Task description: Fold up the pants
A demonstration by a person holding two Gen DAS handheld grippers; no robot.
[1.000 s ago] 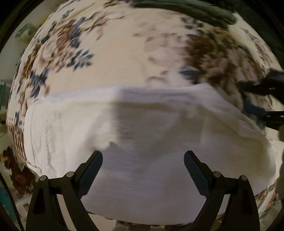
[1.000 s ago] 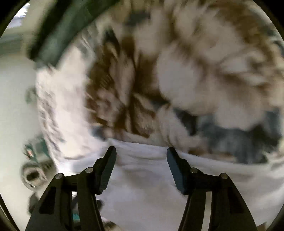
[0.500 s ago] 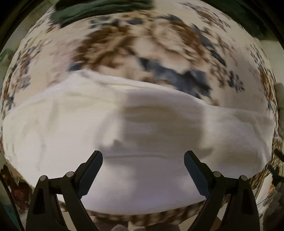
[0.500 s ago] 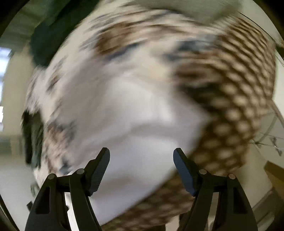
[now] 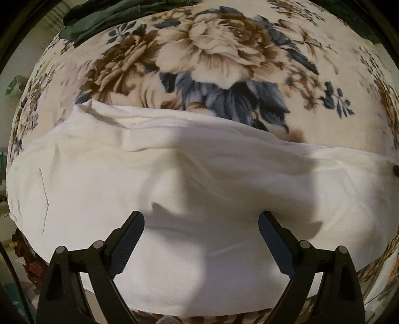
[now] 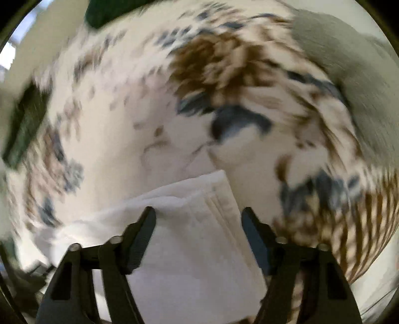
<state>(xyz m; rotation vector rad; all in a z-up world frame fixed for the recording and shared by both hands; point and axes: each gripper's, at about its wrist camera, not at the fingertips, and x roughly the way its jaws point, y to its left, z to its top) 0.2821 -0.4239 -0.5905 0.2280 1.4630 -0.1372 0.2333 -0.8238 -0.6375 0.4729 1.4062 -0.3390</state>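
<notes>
Left wrist view: the white pants (image 5: 199, 174) lie spread across the floral blanket (image 5: 224, 57), directly beneath and ahead of the left gripper (image 5: 201, 233), whose jaws stand wide, holding nothing. Right wrist view, blurred: the right gripper (image 6: 198, 224) hangs wide apart over the pants' folded corner (image 6: 199, 199).

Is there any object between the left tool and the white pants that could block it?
Nothing visible does. The left tool is open directly above the white pants, which lie folded on the floral blanket. The green garment lies apart, at the blanket's far edge.
</notes>
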